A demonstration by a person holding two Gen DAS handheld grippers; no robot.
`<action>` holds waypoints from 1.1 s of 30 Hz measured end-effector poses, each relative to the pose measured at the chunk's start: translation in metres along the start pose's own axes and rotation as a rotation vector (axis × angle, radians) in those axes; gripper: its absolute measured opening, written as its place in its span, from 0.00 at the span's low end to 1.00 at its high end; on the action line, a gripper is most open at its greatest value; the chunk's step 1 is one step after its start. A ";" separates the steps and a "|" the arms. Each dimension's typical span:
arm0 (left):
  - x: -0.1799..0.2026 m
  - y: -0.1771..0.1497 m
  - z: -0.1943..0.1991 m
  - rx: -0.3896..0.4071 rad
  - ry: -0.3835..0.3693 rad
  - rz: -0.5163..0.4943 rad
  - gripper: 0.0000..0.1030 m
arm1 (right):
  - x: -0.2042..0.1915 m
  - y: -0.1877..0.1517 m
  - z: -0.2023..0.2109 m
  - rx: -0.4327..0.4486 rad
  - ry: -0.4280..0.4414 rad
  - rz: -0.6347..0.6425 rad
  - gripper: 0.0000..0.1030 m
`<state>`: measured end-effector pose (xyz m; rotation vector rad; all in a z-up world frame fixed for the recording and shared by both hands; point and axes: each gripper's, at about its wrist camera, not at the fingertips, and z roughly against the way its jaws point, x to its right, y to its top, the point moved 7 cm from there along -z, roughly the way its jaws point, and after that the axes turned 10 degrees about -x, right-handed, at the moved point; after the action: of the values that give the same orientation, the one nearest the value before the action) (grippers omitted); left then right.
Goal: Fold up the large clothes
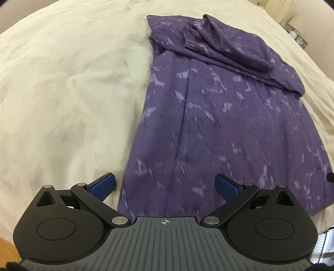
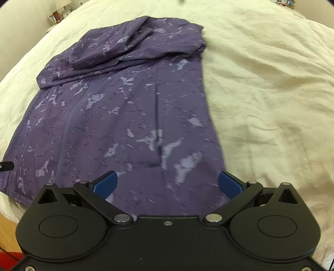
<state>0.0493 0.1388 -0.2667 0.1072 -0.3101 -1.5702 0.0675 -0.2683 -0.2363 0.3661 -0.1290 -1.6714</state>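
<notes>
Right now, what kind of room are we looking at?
Most likely a bedroom: a purple patterned garment lies on a wide cream bedspread, and small framed pictures stand on furniture by the wall.

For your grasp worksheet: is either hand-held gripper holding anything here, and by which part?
Nothing is held. The left hand-held gripper and right hand-held gripper are both open above the purple garment.
</notes>
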 end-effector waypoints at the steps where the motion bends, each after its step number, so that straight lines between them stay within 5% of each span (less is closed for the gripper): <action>1: 0.001 -0.004 0.000 0.002 0.009 -0.003 1.00 | 0.005 -0.003 0.001 0.003 0.002 -0.004 0.99; 18: -0.001 -0.023 -0.011 0.002 -0.002 0.069 1.00 | 0.032 -0.021 -0.036 -0.101 0.150 -0.029 0.99; 33: -0.006 -0.012 -0.035 -0.099 -0.020 0.082 1.00 | 0.033 -0.024 -0.058 -0.147 0.241 -0.076 1.00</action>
<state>0.0473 0.1401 -0.3041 0.0017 -0.2497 -1.5027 0.0603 -0.2898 -0.3028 0.4616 0.1881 -1.6861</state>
